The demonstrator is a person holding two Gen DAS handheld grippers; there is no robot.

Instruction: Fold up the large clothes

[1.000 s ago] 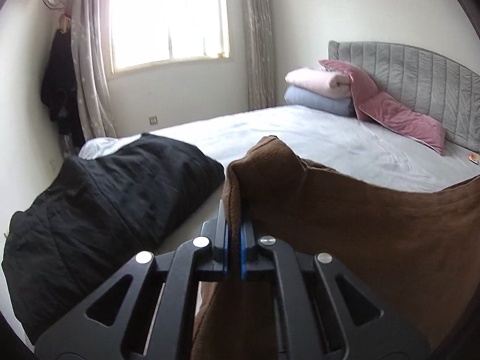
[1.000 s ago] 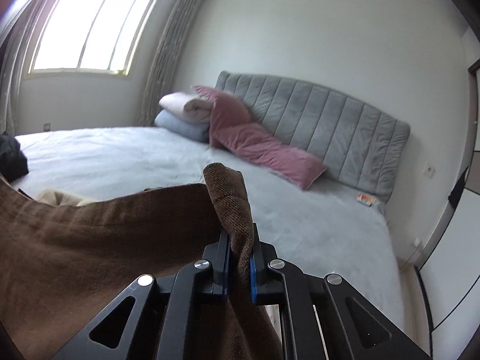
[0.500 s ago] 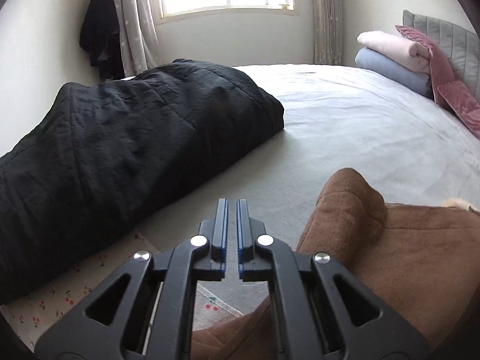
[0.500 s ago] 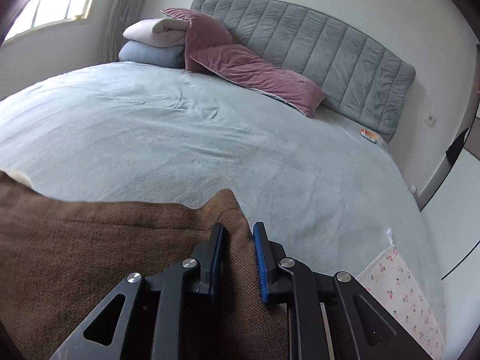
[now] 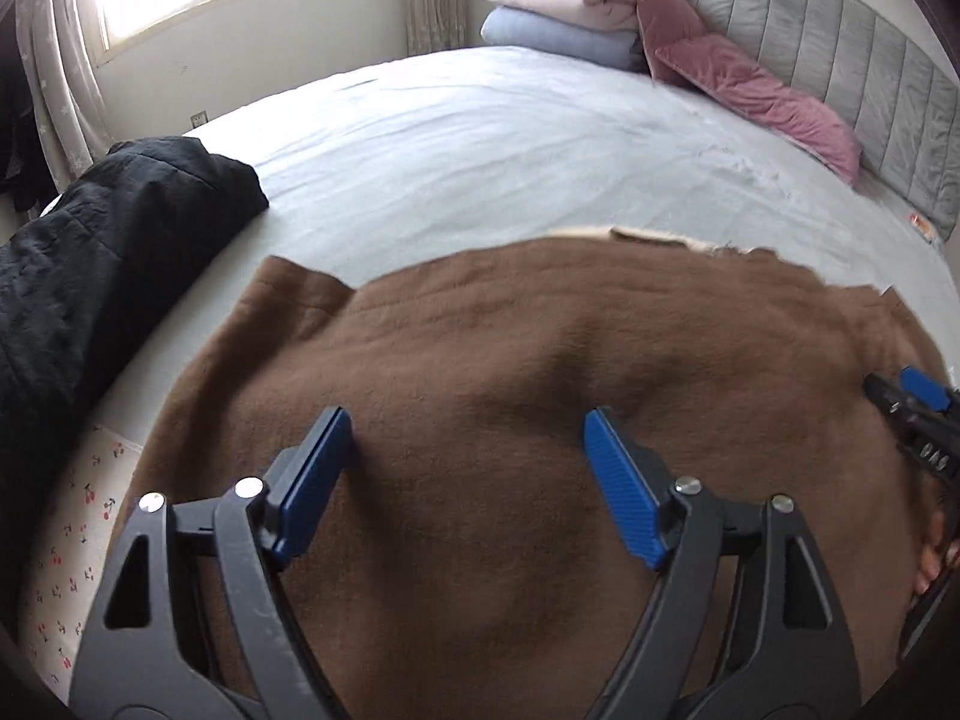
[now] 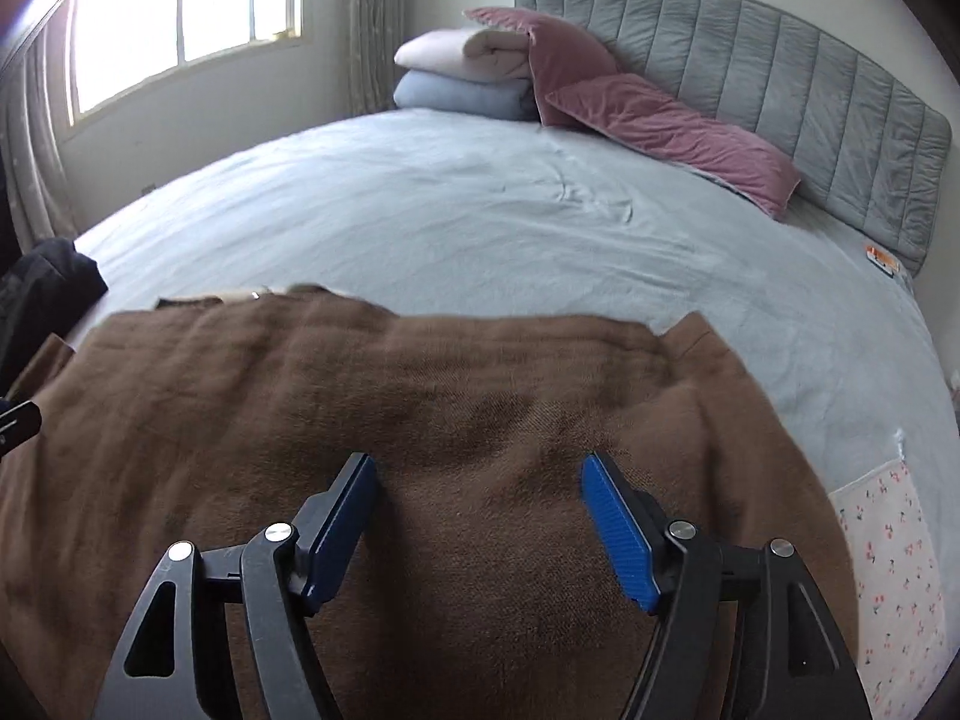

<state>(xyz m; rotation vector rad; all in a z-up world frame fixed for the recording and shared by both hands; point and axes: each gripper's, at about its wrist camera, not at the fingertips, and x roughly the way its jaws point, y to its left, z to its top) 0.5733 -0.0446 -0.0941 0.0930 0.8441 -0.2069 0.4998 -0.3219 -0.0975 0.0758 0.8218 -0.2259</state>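
Left wrist view: the left gripper point(image 5: 465, 468) points forward over the brown garment point(image 5: 528, 372), jaws spread wide and empty. The garment lies flat on the bed point(image 5: 480, 138), filling the lower frame; a black jacket point(image 5: 90, 252) sits at left.

Right wrist view: the right gripper point(image 6: 480, 510) hovers likewise above the garment point(image 6: 360, 396), jaws wide apart, gripping nothing.

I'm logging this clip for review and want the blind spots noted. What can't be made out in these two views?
- Brown garment: its near edge is cut off at the bottom of both views, behind the open left gripper and open right gripper.
- Black coat: cut off at the left edge in both views.
- Small orange item by the headboard: too small to identify.
- Pale layer under the garment: only a sliver shows.
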